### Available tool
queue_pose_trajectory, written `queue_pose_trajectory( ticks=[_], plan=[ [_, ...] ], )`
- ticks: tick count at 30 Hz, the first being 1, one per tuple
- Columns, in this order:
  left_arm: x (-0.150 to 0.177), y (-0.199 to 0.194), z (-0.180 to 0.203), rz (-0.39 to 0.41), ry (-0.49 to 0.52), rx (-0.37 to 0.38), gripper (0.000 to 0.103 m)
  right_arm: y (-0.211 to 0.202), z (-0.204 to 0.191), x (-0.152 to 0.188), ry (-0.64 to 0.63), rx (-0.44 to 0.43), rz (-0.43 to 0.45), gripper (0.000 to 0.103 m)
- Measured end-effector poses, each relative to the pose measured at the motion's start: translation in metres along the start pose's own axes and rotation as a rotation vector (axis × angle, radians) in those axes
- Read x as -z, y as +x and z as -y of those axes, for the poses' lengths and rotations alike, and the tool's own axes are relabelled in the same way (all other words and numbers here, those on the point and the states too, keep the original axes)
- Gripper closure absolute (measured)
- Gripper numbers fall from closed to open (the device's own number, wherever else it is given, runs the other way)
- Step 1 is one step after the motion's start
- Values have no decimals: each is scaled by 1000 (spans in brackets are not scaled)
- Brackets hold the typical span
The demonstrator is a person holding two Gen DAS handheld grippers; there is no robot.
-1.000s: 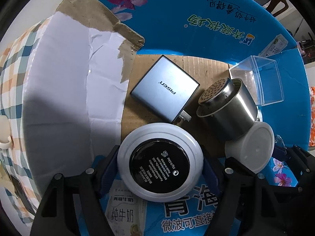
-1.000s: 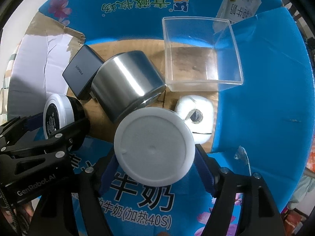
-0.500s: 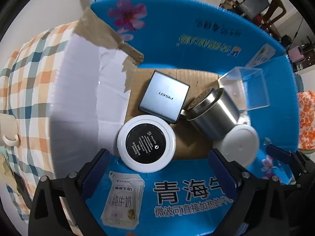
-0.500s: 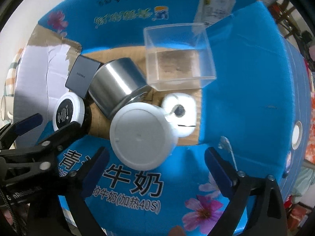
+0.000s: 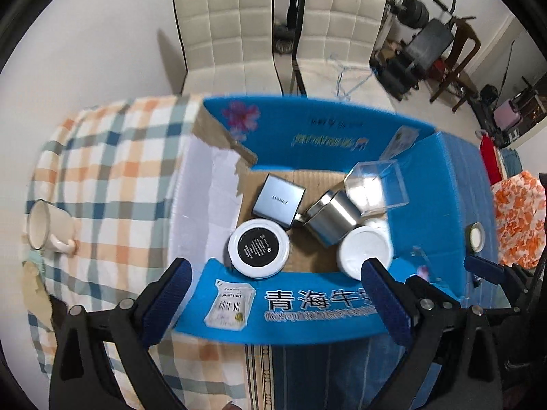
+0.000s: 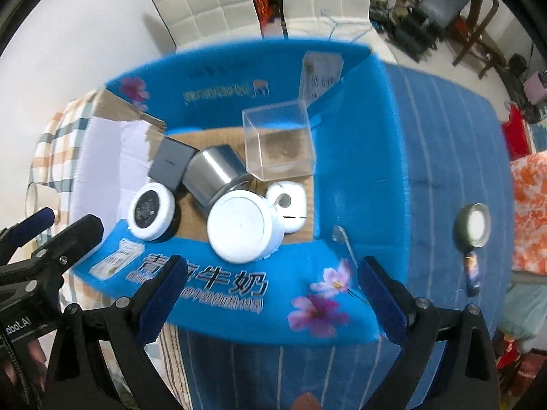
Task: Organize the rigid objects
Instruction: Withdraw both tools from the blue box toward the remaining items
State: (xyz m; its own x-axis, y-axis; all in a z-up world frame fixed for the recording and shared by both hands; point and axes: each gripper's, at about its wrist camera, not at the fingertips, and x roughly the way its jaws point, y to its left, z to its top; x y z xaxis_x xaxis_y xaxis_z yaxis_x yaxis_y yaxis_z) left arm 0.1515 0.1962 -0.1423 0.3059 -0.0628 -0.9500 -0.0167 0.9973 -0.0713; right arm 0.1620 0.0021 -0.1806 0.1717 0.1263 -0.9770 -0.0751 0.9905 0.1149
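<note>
Since a second ago: both grippers lifted up out of the box, white-rimmed disc and white lid let go and left on the box floor.
Left gripper (image 5: 277, 287): fingers (image 5: 171, 290) spread wide, nothing between the pads, hovering above the near wall of the box.
Right gripper (image 6: 270, 290): fingers (image 6: 379, 294) spread wide, empty, also above the near wall; left gripper seen at its left edge.
Black disc with white rim (image 5: 258, 248): just past the left fingers, flat on the cardboard floor, at the near left corner.
White lid (image 6: 241, 227): just past the right fingers, near wall side, leaning over a small white round case (image 6: 287, 206).
Steel cup (image 6: 213, 177): beyond the lid, tipped on its side, touching the lid.
Grey power bank (image 5: 278, 198): beyond the disc, lying flat, beside the cup.
Clear plastic box (image 6: 278, 143): farthest from the right fingers, by the far wall.
Blue cardboard box (image 5: 307, 307): holds all of these, flaps open, on the counter (image 6: 441, 136).
Outward, left: checked cloth (image 5: 102, 171) with a cream mug (image 5: 48, 229).
Outward, right: small round puck light (image 6: 473, 223) on blue striped cloth.
Beyond the counter: two cream chairs (image 5: 225, 30).
</note>
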Motion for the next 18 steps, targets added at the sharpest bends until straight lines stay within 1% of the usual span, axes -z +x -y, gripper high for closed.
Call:
queue_pose_trajectory(
  ticks=[5, 9, 13, 18],
  plan=[
    [7, -52, 8, 81, -1, -8, 2, -54, 3, 12, -23, 2, 92, 2],
    [13, -88, 16, 140, 11, -21, 2, -92, 5, 23, -23, -20, 134, 2],
    [16, -113, 18, 189, 6, -38, 1, -125, 6, 33, -13, -52, 158, 2],
    [21, -130, 24, 205, 11, -47, 2, -148, 8, 40, -31, -72, 185, 2]
  ],
)
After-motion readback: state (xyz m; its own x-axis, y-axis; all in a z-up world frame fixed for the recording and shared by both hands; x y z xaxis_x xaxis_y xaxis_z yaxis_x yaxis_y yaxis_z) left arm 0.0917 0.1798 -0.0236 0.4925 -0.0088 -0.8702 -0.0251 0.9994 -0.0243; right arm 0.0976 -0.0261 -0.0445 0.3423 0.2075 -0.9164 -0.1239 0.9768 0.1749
